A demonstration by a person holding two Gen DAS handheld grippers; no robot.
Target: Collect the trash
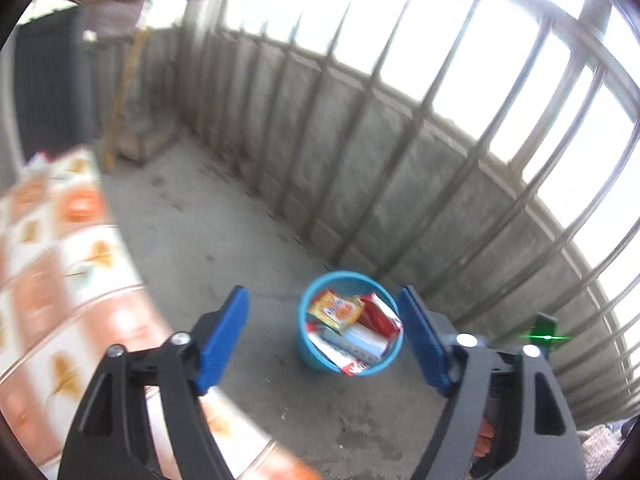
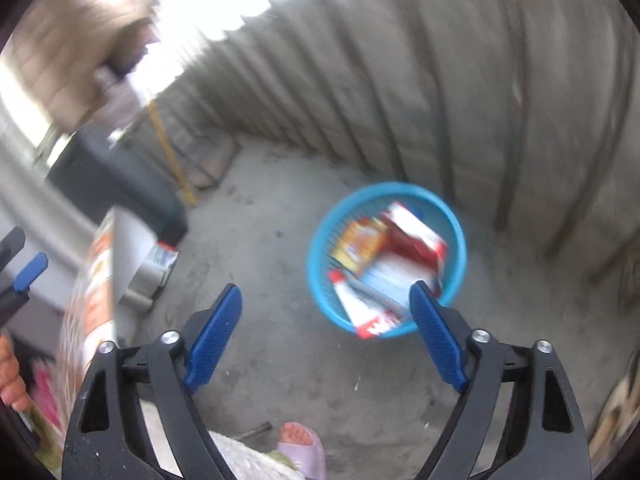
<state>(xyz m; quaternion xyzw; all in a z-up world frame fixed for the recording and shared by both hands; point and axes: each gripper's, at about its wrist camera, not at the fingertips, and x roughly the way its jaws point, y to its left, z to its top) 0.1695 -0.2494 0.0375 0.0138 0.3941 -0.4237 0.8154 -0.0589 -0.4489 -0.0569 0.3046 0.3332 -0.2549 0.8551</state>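
1. The blue basket point(image 1: 350, 322) is standing on the concrete floor point(image 1: 224, 240) near the railing wall point(image 1: 360, 152), already holding several pieces of trash: a yellow packet point(image 1: 336, 312), a red wrapper point(image 1: 380, 316) and a pale flat box point(image 1: 360, 344).
2. In the left wrist view the basket is lying straight ahead and below, framed between the two blue pads; in the right wrist view it is sitting ahead and slightly toward the right pad, partly hidden behind that pad.
3. Neither hand is looking clearly nearer; both are pointing down at the basket from above.
4. The left gripper point(image 1: 324, 336) is standing wide apart with nothing between its jaws.
5. The right gripper point(image 2: 326, 336) is likewise spread wide and carrying nothing.
6. An orange-patterned cloth point(image 1: 60, 272) is blurring past on the left edge, apart from the basket.
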